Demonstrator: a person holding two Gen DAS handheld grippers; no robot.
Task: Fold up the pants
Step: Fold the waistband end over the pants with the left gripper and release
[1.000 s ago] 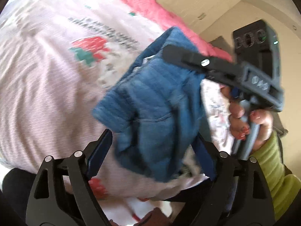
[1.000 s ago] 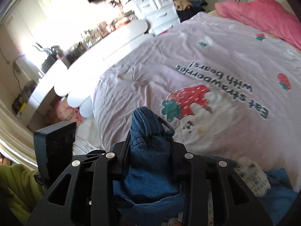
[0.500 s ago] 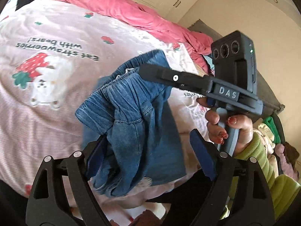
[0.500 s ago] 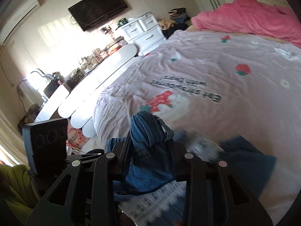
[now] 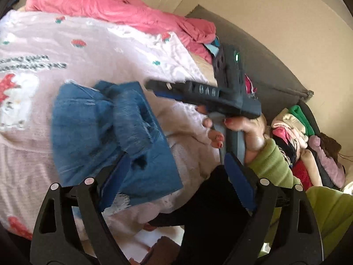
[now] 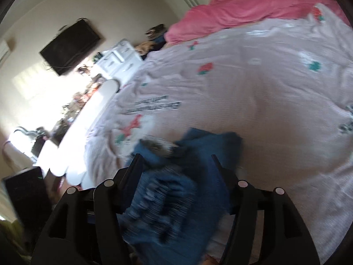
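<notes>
— Where are the pants (image 5: 106, 132) right now?

— Bunched in a blue denim heap on the pink strawberry bedspread (image 5: 92, 50), near the bed's close edge. In the right wrist view they lie between and just beyond the right claw (image 6: 176, 161), blurred.

— Is that claw gripping them?

— No. Its jaws are opening, with cloth between them but the pads standing off it. From the left wrist view the right claw (image 5: 154, 86) reaches in from the right, its tip just past the heap's far edge.

— And the left claw (image 5: 176, 172)?

— Wide and opening a little more. The heap's near corner drapes over its left finger (image 5: 114, 176); the other finger is clear of the cloth, so nothing is pinched.

— Which hand is nearer for the next grab?

— Both are close, though I'd judge the left is better placed — the cloth lies directly ahead and slightly left of it. The heap's long axis seems to run from near right to far left, but the crumpling makes that unsure.
</notes>
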